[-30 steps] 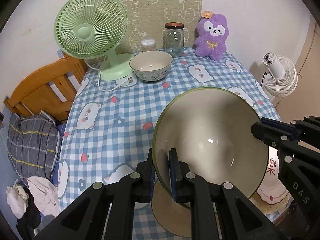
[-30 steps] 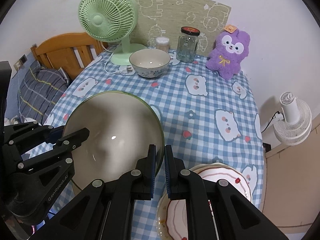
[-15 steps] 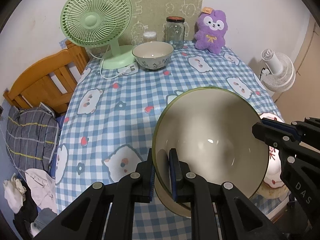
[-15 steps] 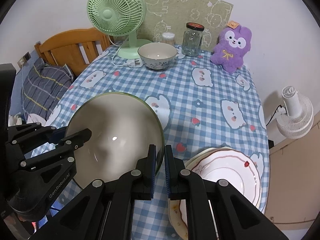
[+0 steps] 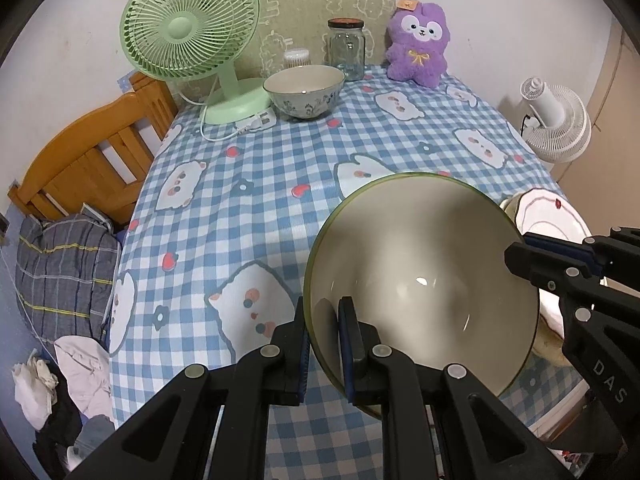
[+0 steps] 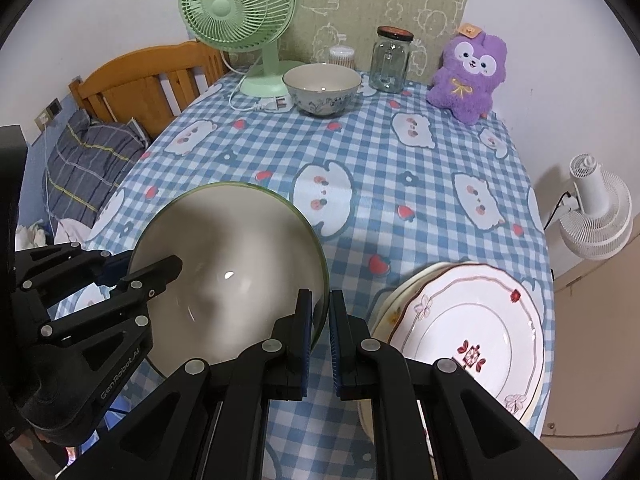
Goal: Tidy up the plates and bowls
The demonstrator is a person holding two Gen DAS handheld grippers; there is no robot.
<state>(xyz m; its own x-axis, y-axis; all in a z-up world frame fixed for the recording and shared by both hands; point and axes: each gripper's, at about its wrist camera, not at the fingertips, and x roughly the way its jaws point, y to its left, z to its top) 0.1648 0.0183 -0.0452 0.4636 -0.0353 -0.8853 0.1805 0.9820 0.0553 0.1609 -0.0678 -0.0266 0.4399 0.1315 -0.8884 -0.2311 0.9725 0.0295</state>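
Both my grippers pinch the green-rimmed bowl (image 5: 420, 280) by opposite edges: left gripper (image 5: 323, 344) at lower centre, right gripper (image 6: 316, 336) likewise. Bowl sits low in frame, seemingly clear of the checked tablecloth (image 5: 248, 200). Stacked plates (image 6: 472, 332) lower right, just beside it. Small floral bowl (image 6: 322, 88) upper centre, near the green fan (image 6: 236, 8).

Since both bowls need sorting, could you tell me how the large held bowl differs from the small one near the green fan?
The large bowl is wide, plain beige with a green rim; the small bowl is narrower with a blue floral outside. The large one is tilted, gripped at opposite rims by both hand-held grippers; the small one stands upright on the table. Both are empty.
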